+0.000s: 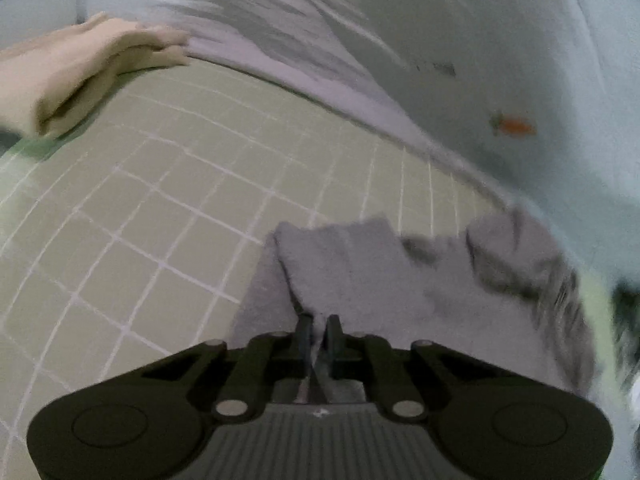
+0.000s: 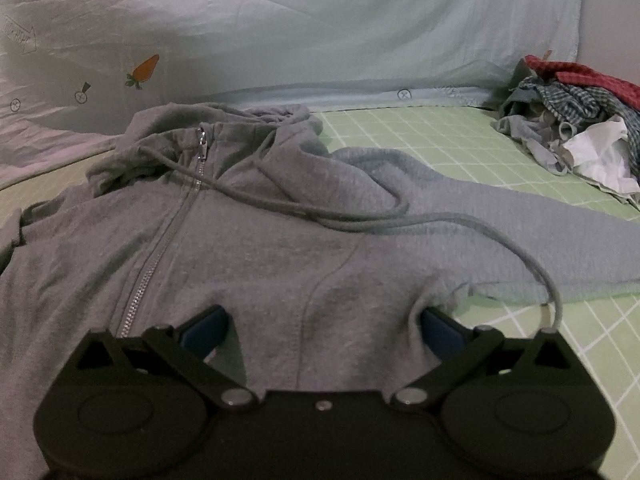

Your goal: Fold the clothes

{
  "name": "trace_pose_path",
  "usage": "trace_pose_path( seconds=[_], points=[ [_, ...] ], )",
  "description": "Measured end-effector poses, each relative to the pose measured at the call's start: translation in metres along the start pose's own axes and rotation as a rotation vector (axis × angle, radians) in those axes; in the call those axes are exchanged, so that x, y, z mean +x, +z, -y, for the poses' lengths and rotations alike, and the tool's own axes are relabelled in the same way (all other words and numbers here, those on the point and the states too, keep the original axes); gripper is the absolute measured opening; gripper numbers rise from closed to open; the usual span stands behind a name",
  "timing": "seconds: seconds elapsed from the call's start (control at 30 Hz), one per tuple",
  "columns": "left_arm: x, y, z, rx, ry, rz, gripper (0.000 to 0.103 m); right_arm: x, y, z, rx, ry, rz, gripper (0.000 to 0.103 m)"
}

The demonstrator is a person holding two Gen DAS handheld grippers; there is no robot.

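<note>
Sleeve-end in the pinch on our left: the left gripper [image 1: 318, 330] has its jaws nipped together on a fold of grey fabric, and that grey cloth [image 1: 360, 268] trails away up and to the right across the green gridded mat [image 1: 160, 200]. We judge it to be a sleeve of the hoodie, though the blur in this view keeps us from being sure.

Over on the right wrist camera, we see the grey zip hoodie [image 2: 240, 248] lying front-up on the mat, hood [image 2: 208, 120] toward the pale quilt [image 2: 360, 32], zipper [image 2: 168, 240] running from the collar down toward us. The right gripper [image 2: 320, 328] has its jaws spread wide, the blue pads [image 2: 204, 328] resting on or just above the chest panel, clamping nothing. One sleeve [image 2: 500, 232] stretches out to the right across the mat, its long axis running sideways from the shoulder, with a drawcord [image 2: 400, 222] looped over it.

So the coming fold, as we read it, turns on this: that outstretched sleeve lies to the right of the open gripper and nearer to it than to the left hand, which is already occupied.

Off to the side, a folded beige garment [image 1: 80, 68] sits at the mat's edge, and a heap of unfolded clothes [image 2: 580, 120] waits far right.
</note>
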State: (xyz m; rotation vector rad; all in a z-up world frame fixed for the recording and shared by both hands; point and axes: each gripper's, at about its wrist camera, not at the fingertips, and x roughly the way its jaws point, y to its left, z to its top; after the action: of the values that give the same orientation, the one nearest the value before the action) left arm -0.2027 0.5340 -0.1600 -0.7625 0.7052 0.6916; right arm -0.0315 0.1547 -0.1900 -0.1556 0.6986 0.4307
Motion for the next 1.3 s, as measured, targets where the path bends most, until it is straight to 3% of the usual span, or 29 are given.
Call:
trace_pose_path(
  seconds=[0.13,0.33,0.77,1.03,1.13,1.3],
  points=[
    [-0.030,0.007,-0.025,-0.032,0.138,0.119,0.007,0.001,0.000,0.000,-0.001,0.003,0.003,0.103],
    [-0.067,0.015,-0.062,-0.055,0.351,0.235,0.007,0.001,0.000,-0.001,0.001,0.001,0.005,0.103],
    [-0.120,0.023,-0.140,-0.185,0.637,0.395,0.007,0.001,0.000,-0.002,0.000,-0.002,0.005,0.103],
    [-0.141,0.010,-0.170,-0.181,0.774,0.372,0.008,0.002,0.000,-0.002,-0.003,-0.007,0.005,0.103],
    [-0.139,-0.003,-0.172,-0.172,0.807,0.327,0.008,0.003,-0.001,-0.002,-0.002,-0.008,0.006,0.103],
    [-0.134,-0.022,-0.185,-0.264,0.821,0.227,0.009,0.003,-0.001,-0.001,-0.005,-0.010,0.009,0.103]
  ],
)
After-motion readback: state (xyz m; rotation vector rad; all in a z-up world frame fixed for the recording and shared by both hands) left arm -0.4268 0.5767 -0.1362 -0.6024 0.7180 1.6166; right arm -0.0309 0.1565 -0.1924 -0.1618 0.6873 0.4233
